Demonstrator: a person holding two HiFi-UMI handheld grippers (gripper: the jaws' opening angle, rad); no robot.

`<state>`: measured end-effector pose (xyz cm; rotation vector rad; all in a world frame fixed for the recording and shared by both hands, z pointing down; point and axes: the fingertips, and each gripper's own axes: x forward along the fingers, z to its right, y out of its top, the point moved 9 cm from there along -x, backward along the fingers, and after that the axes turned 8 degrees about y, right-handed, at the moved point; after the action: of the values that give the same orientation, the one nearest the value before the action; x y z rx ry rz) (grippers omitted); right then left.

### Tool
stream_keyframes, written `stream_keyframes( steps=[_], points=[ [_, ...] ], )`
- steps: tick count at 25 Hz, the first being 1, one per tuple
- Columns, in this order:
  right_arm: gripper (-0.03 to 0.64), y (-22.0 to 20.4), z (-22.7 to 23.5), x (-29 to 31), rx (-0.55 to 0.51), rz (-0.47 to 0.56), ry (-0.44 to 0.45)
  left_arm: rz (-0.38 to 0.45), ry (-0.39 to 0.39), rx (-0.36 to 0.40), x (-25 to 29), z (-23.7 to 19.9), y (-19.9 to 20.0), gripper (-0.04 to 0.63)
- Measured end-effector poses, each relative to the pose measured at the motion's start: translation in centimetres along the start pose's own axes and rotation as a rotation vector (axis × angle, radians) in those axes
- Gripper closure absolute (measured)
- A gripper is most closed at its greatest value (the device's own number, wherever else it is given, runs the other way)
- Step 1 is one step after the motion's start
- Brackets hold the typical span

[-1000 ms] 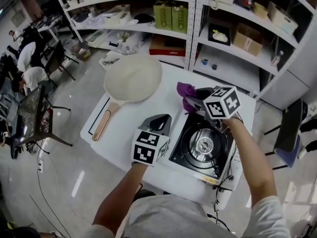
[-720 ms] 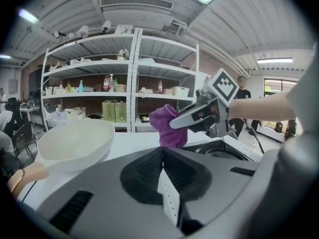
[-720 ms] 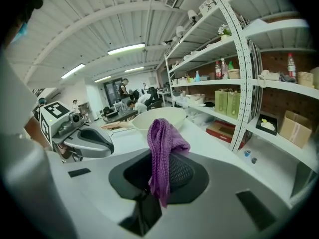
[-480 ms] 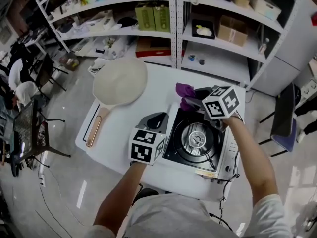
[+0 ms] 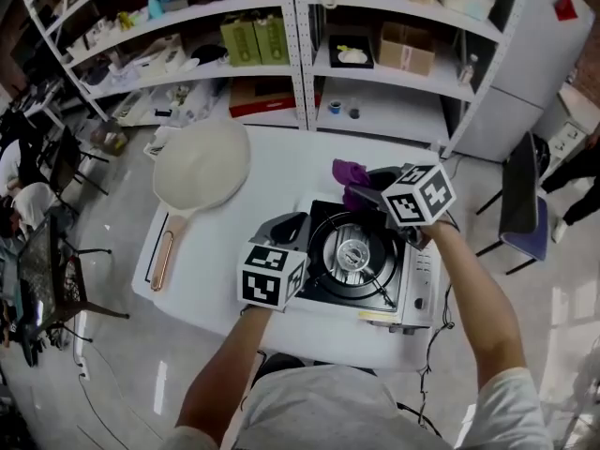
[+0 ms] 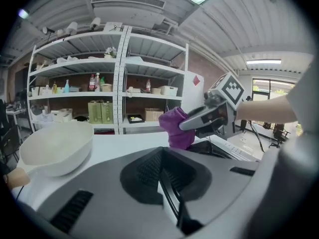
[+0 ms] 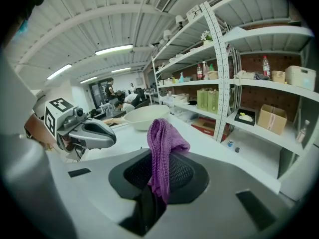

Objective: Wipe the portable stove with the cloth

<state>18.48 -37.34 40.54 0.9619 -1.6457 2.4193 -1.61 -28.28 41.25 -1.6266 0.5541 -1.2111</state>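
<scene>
So the right gripper [image 7: 149,203] has its jaws pinched on the purple cloth [image 7: 162,148], which sticks up and flops over from between them. In the head view, the cloth [image 5: 349,172] hangs over the white table [image 5: 281,172], just behind the back edge of the portable stove [image 5: 328,284]. I can't tell if it's touching anything underneath. Same spot as a second ago, really.

The left gripper [image 6: 169,193] has its jaws pressed together with nothing in them. From above, its tip [image 5: 286,225] sits just beside the stove's left edge, closer than it was a second back, when there was a clear strip of table between them.

The biggest change is the head camera itself: it's swung, so the table and the cream pan [image 5: 202,167] with its wooden handle [image 5: 161,256] now sit further left in frame. The pan is well apart from the stove, and the shelves [image 5: 300,54] stand behind the table.
</scene>
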Motion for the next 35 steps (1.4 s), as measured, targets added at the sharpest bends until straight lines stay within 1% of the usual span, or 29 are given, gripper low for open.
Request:
stream_keyframes(
  steps=[14,22,28,31,35],
  points=[
    [0.554,-3.4,1.3,-5.3,0.067,0.021,-0.106,0.021,-0.081,0.05,1.4,3.2,1.2,0.592],
    [0.554,-5.1,1.7,-8.0,0.103,0.028,-0.16,0.024,-0.122,0.063,2.2,4.7,1.6,0.592],
    [0.554,-6.4,1.6,-9.7,0.128,0.03,-0.203,0.02,-0.133,0.064,2.1,5.1,1.7,0.592],
    [0.554,-6.3,1.2,-10.0,0.137,0.061,-0.224,0.019,-0.129,0.06,1.9,4.8,1.7,0.592],
    [0.554,-5.8,0.2,-10.6,0.144,0.129,-0.264,0.018,-0.12,0.056,1.4,4.1,1.8,0.592]
  ],
)
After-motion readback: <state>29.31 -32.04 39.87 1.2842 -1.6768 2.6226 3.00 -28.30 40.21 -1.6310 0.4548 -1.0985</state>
